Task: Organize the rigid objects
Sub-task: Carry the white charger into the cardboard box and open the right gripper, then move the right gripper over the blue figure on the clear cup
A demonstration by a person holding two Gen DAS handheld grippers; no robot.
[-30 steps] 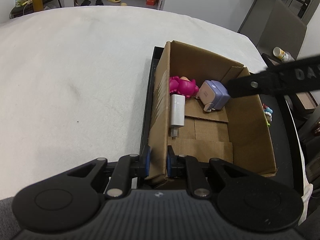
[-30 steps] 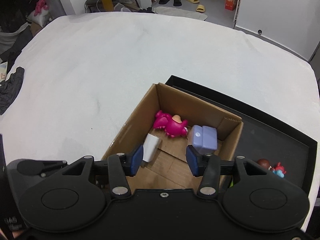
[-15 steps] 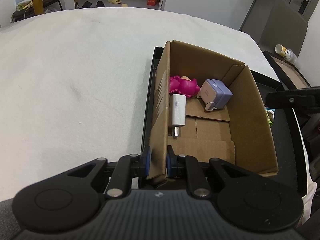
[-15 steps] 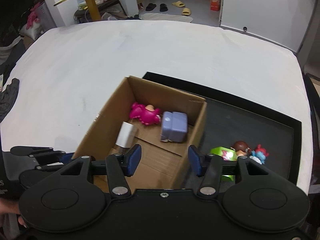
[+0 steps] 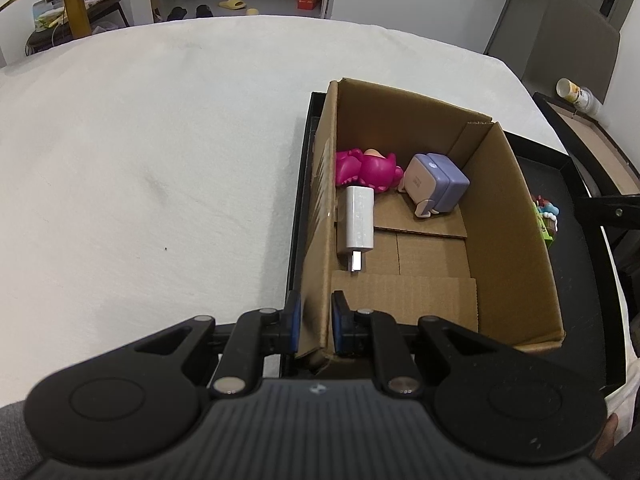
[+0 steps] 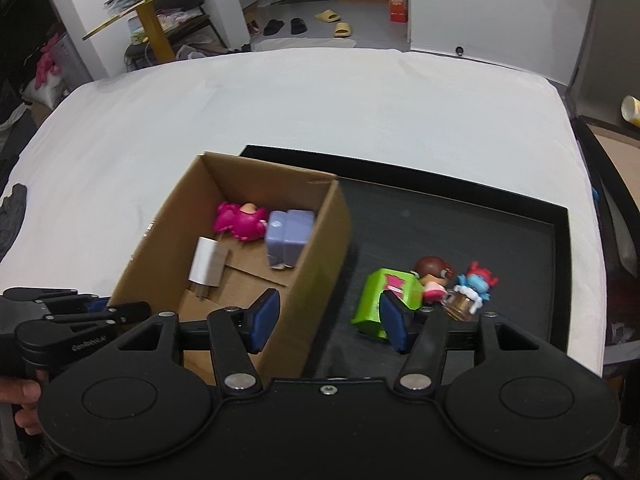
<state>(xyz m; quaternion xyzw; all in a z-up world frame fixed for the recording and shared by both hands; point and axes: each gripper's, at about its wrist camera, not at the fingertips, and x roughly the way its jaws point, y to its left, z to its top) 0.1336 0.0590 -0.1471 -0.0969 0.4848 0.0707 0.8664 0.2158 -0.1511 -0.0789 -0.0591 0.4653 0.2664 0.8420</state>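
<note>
My left gripper (image 5: 314, 326) is shut on the near left wall of the cardboard box (image 5: 520, 216), which stands in a black tray (image 6: 460, 208) on the white bed. Inside the box lie a pink toy (image 5: 366, 168), a white charger (image 5: 360, 224) and a lilac cube charger (image 5: 438, 186). My right gripper (image 6: 328, 322) hovers over the box's right wall and the tray; its jaws are opening, with nothing held. Just beyond its right finger lie a green box (image 6: 386, 292), a brown-haired figurine (image 6: 434, 274) and a blue figurine (image 6: 478, 284).
The white bed cover (image 5: 160, 160) stretches left and beyond the tray. A paper cup (image 5: 576, 94) stands on a side surface at the right. A dark cloth (image 6: 12, 216) lies at the bed's left edge. A hand (image 6: 24, 404) holds the left gripper.
The right gripper has swung rightward from above the box interior to over its right wall and the tray, its jaws widening. Its finger has left the box in the left wrist view. The left gripper kept still.
</note>
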